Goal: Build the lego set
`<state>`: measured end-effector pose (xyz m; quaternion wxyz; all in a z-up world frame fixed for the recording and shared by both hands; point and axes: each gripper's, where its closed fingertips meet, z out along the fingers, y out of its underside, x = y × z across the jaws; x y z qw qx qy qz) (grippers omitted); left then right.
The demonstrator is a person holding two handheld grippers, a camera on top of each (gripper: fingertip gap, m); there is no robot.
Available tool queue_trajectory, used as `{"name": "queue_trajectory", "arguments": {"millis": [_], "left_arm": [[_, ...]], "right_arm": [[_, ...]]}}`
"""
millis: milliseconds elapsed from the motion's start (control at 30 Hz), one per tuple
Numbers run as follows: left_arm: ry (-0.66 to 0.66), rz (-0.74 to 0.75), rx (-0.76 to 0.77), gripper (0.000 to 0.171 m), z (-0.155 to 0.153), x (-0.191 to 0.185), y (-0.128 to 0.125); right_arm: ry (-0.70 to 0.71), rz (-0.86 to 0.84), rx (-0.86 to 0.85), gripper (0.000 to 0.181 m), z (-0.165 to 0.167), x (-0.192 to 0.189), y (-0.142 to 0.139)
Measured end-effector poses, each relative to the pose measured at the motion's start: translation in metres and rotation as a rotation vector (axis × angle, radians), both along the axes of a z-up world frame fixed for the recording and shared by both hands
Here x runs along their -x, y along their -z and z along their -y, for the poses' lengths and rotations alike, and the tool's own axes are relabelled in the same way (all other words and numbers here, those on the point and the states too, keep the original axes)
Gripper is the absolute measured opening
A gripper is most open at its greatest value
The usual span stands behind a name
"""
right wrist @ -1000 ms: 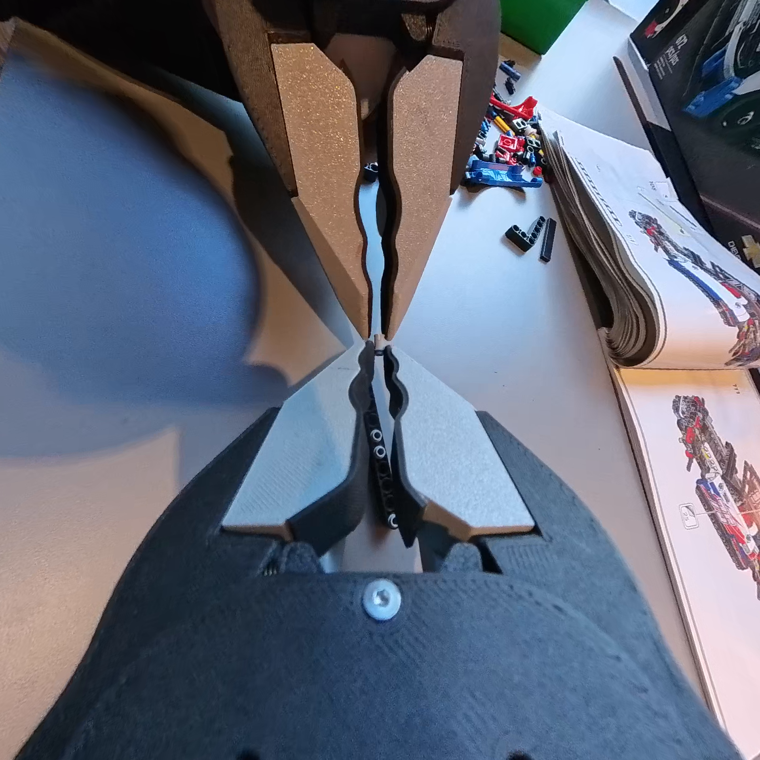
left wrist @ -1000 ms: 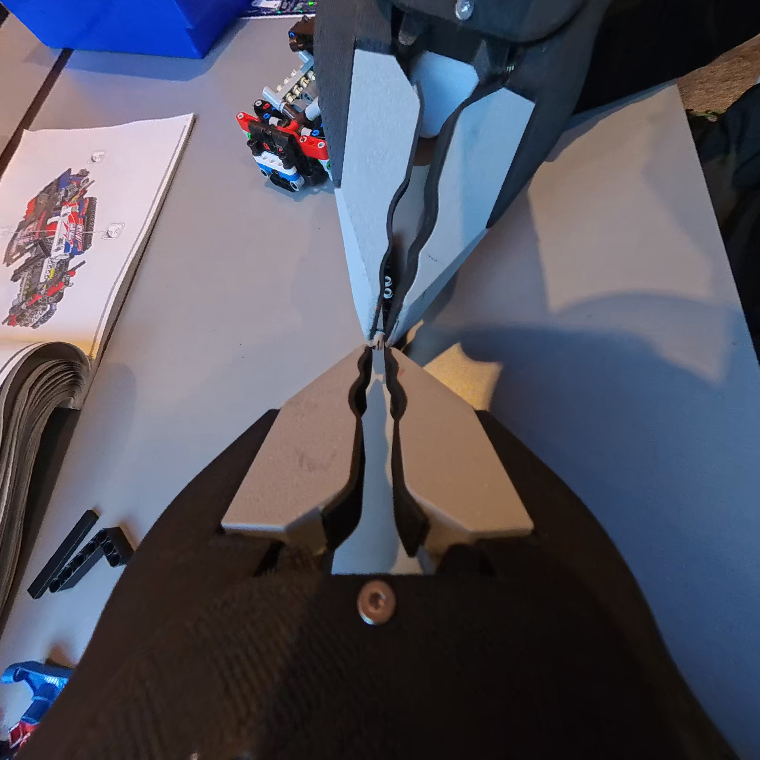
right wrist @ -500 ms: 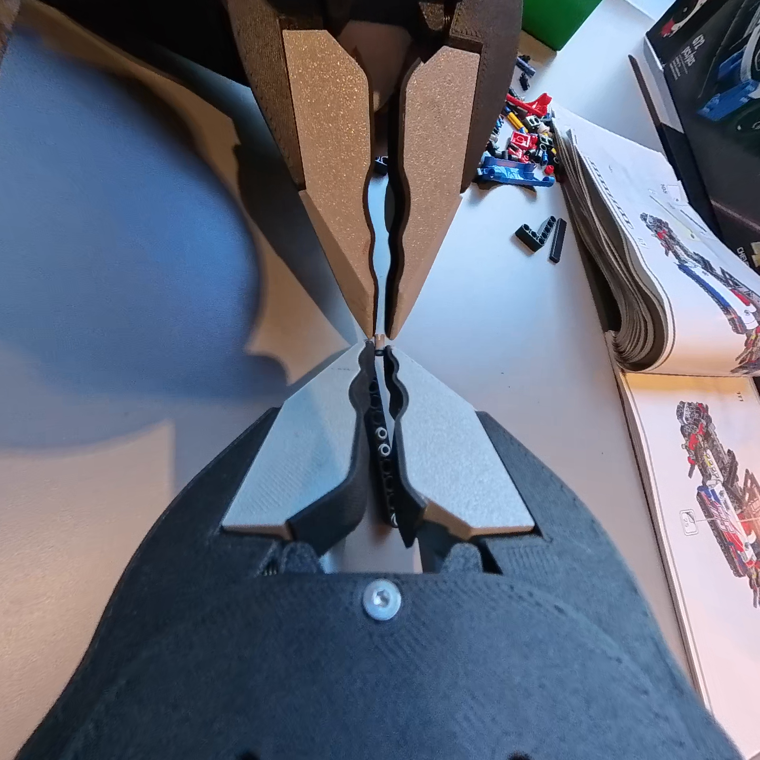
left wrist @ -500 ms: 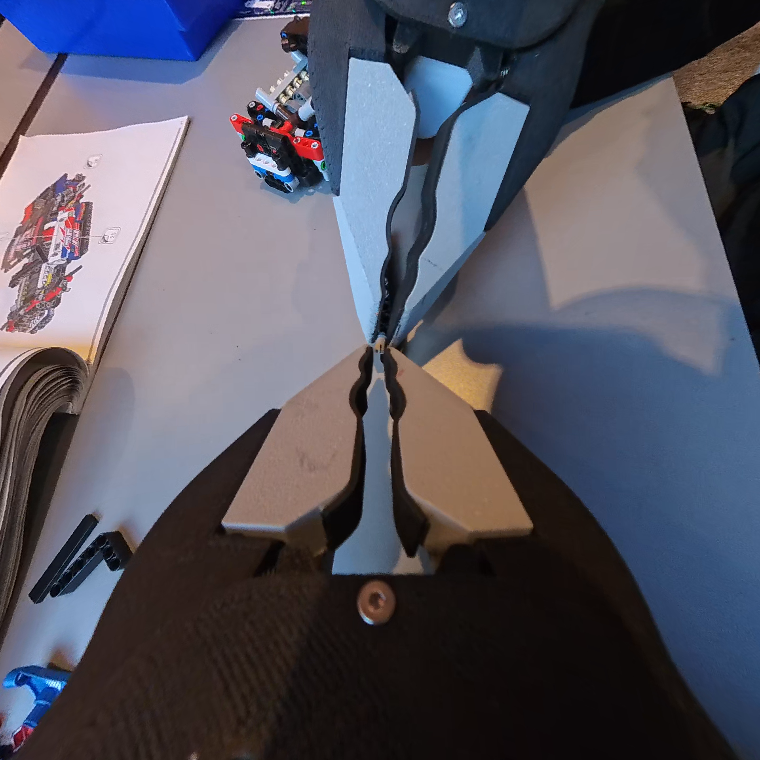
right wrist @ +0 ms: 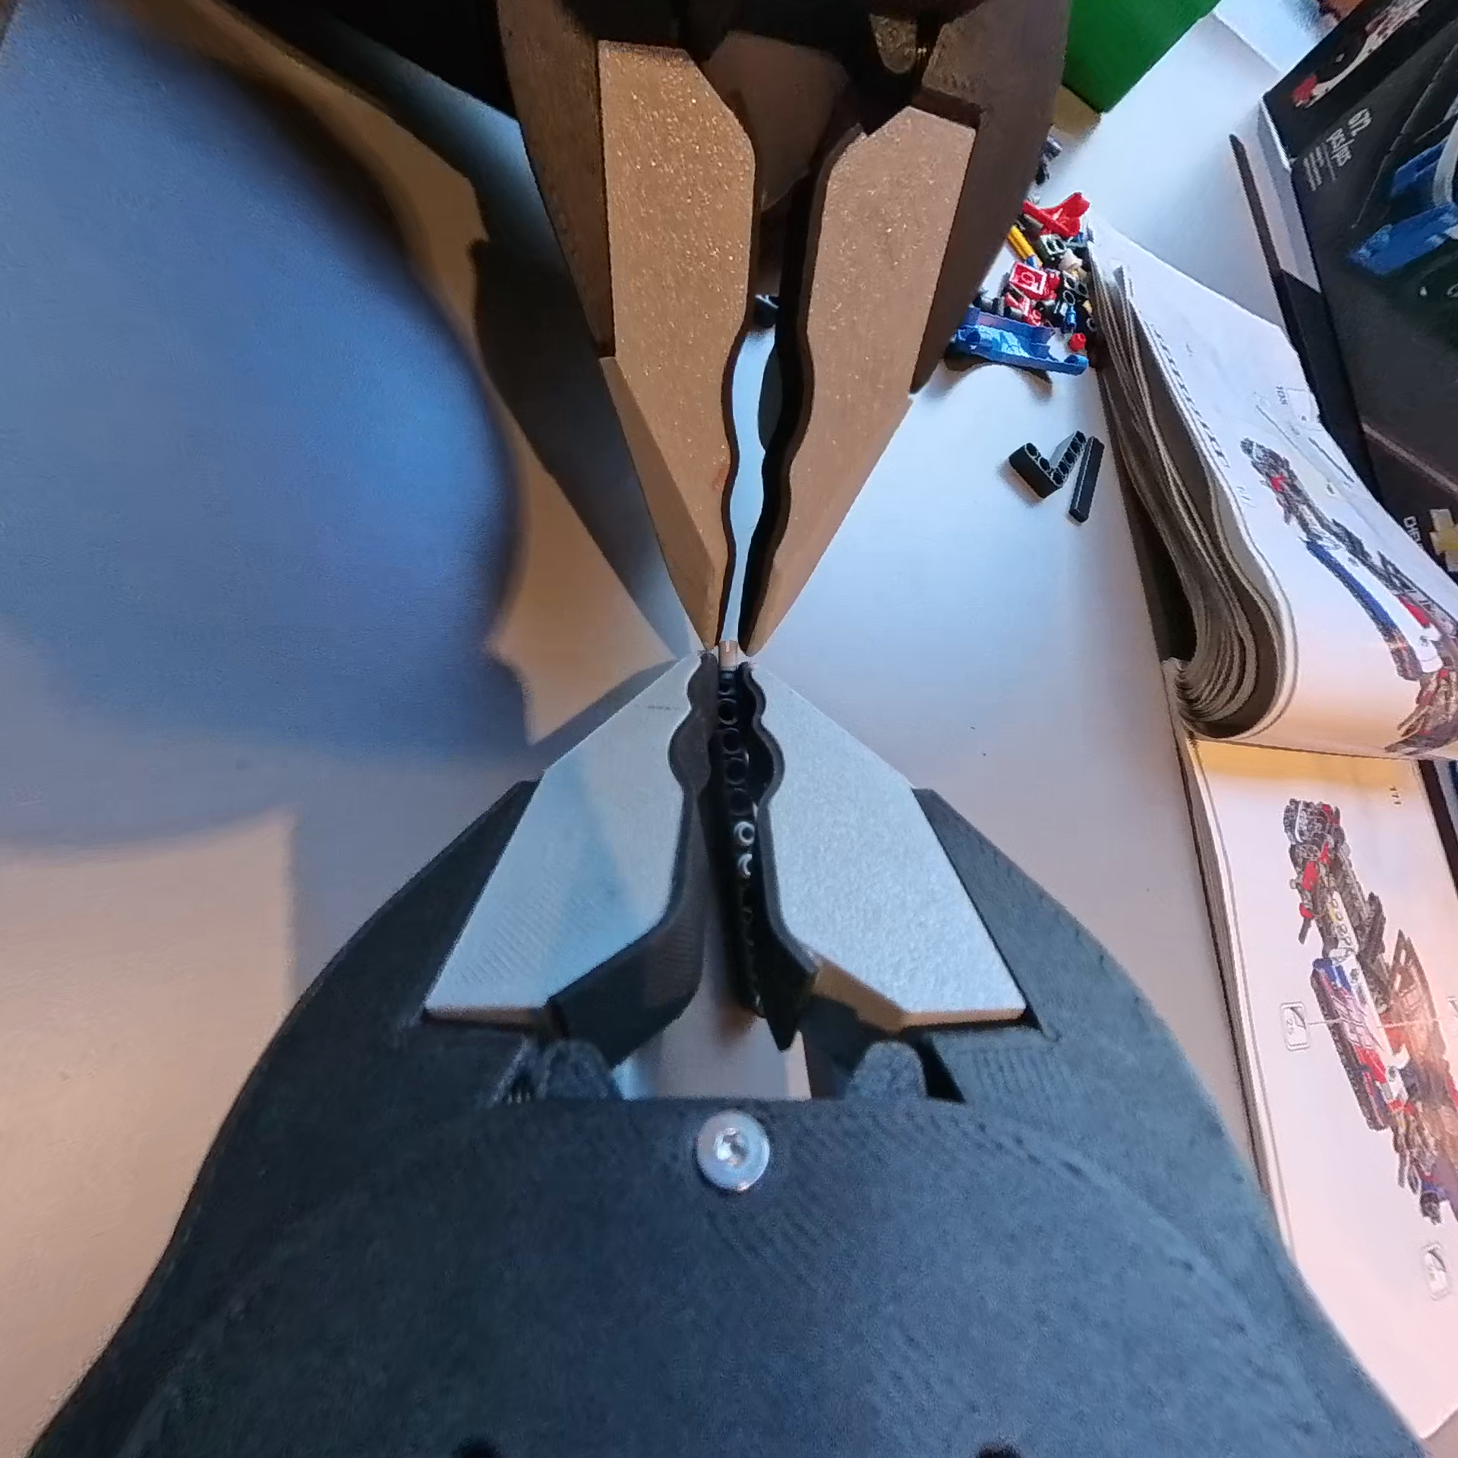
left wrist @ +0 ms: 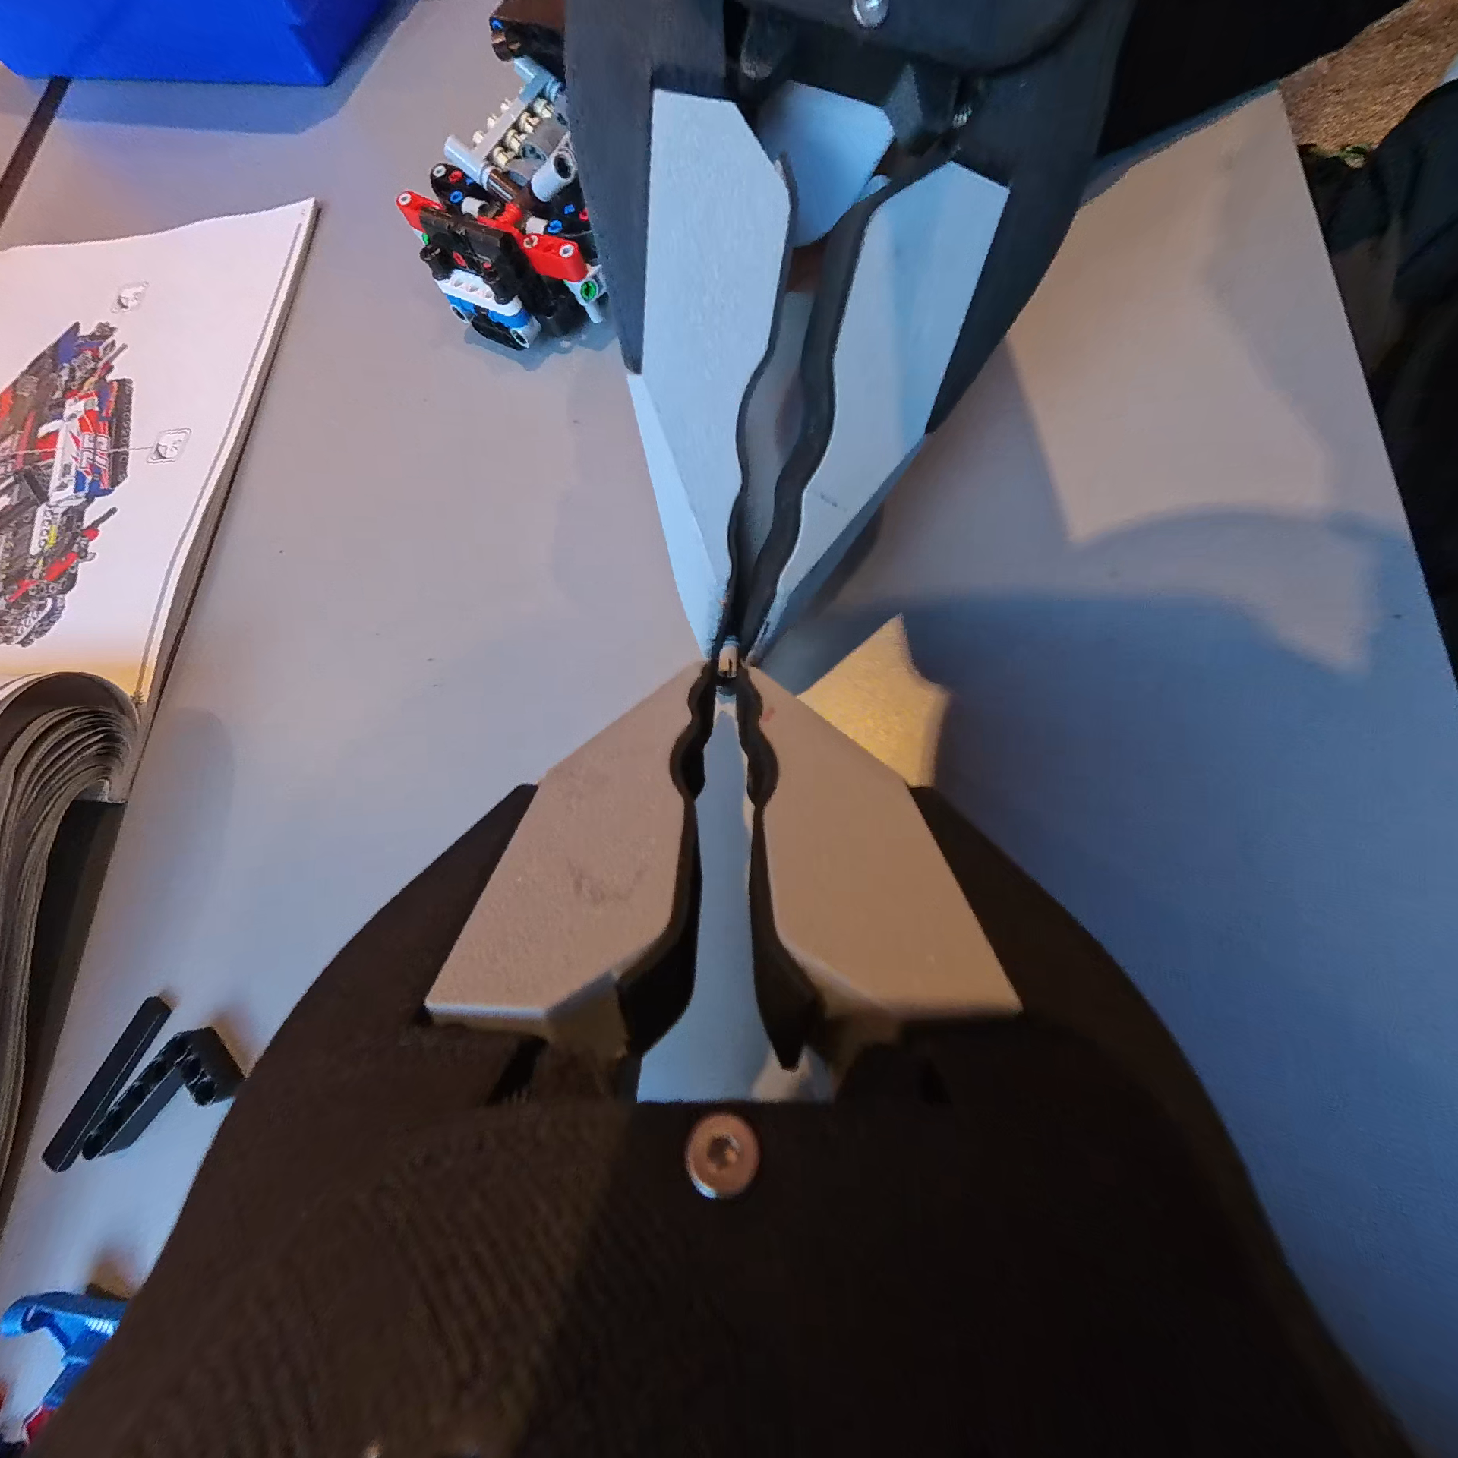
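Two hand-held grippers meet tip to tip above a grey table [left wrist: 473,552]. The right hand-held gripper [right wrist: 730,671] is clenched on a long black perforated lego beam [right wrist: 738,789]; the left hand-held gripper [left wrist: 727,680] pinches a small tan lego pin [left wrist: 730,661] at the beam's end. In the left wrist view, a red, black and blue part-built lego model [left wrist: 505,252] sits at 11 o'clock and an open instruction booklet [left wrist: 118,442] at 9 o'clock.
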<state>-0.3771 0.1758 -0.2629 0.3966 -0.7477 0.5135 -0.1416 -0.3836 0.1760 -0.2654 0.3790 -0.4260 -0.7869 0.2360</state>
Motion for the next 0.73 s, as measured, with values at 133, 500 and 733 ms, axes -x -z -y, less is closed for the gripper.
{"name": "queue_trajectory", "arguments": {"millis": [133,500,733], "left_arm": [[0.016,-0.005,0.009,0.002,0.003,-0.001,0.001],[0.067,-0.052,0.013,0.002,0.011,-0.004,0.008],[0.069,-0.096,0.009,0.001,0.011,-0.004,0.017]], "right_arm": [[-0.025,-0.003,-0.044,0.002,0.003,-0.001,0.001],[-0.072,0.021,-0.055,0.002,0.011,-0.003,0.007],[-0.046,0.067,-0.007,0.003,0.012,-0.004,0.014]]}}
